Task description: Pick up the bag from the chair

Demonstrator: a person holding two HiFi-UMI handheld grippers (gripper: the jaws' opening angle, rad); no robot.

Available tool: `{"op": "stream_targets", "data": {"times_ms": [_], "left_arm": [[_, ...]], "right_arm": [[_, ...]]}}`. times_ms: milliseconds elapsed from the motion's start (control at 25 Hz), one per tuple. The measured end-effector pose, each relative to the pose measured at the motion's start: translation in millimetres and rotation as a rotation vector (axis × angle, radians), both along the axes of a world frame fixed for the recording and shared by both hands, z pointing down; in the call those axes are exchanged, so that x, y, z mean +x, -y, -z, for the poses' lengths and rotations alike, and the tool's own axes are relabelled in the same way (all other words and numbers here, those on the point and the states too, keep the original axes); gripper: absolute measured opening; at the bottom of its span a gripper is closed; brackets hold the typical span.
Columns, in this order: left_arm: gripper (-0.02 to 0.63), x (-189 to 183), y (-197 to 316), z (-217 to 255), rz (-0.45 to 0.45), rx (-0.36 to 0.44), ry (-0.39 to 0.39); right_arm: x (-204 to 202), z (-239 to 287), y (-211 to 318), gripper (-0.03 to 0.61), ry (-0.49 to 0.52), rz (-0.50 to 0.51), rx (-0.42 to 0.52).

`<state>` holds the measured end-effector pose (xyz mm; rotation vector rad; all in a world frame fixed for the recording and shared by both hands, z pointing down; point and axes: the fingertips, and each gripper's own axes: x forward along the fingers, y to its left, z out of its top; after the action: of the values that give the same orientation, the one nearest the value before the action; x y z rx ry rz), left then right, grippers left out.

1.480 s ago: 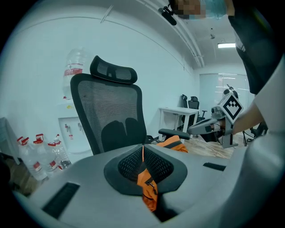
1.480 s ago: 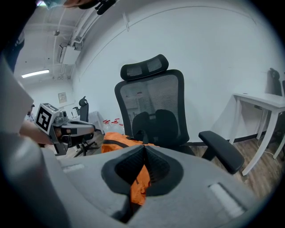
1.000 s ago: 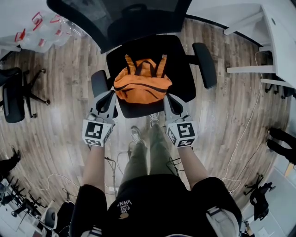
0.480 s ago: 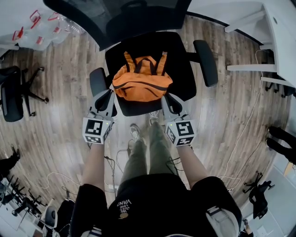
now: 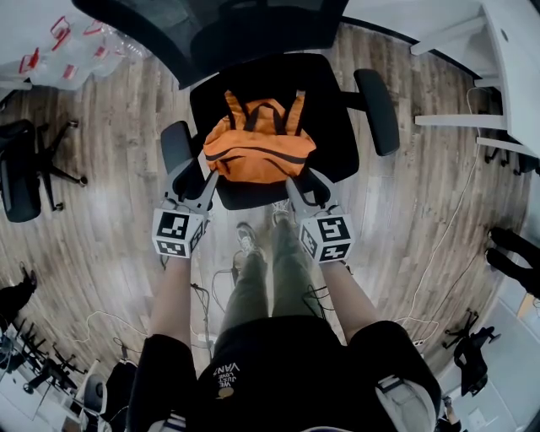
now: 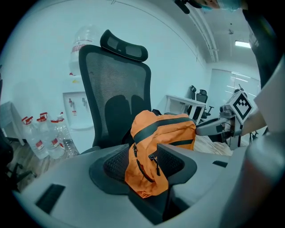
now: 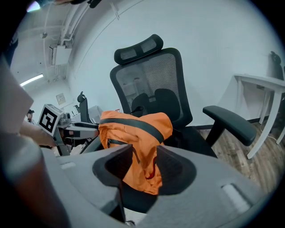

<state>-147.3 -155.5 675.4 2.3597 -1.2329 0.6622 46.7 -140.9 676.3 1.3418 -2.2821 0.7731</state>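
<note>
An orange backpack (image 5: pixel 257 152) with black straps lies on the seat of a black office chair (image 5: pixel 331 126). My left gripper (image 5: pixel 198 179) is at the bag's front left corner, and its jaws have just been opening. They now stand wide, with the corner of the backpack (image 6: pixel 162 147) between them and the pads not pressing on it. My right gripper (image 5: pixel 308 184) is at the front right corner. Its jaws have just been opening as well, and they straddle a fold of the backpack (image 7: pixel 138 133).
The chair's armrests (image 5: pixel 375 110) flank the seat and its mesh back (image 5: pixel 219 25) rises behind. Water bottles (image 5: pixel 76 51) stand at the far left and a white desk (image 5: pixel 506 76) at the right. Another chair (image 5: pixel 25 169) and loose cables (image 5: pixel 211 295) are on the wooden floor.
Both grippers have moved forward and down to the bag's front corners. Their jaws were shut in the earlier frames and now stand wide apart around the fabric.
</note>
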Motion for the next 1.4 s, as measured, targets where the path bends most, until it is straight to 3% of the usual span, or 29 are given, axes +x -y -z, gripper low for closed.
{"op": "stream_targets", "data": {"times_ms": [560,880,1000,1080,1400], "left_arm": [[0.201,10,14,-33,-0.034,-0.125,0.029],[0.199,10,19,-39,-0.007,-0.142,0.013],[0.161,13,24,-36,-0.012,-0.125,-0.002],[0.115,13,25,-35,-0.012,-0.121,-0.009],[0.078,9,19,-29,-0.033,-0.138,-0.025]], "right_arm": [[-13,-31,6,0.169,0.004,0.015,-0.092],[-26,-36,11,0.167,0.036,0.059,-0.097],[-28,-34,15,0.143,0.030,0.063,-0.088],[-28,-34,15,0.087,0.023,0.063,-0.085],[-36,-26,10,0.029,0.004,0.079,-0.076]]}}
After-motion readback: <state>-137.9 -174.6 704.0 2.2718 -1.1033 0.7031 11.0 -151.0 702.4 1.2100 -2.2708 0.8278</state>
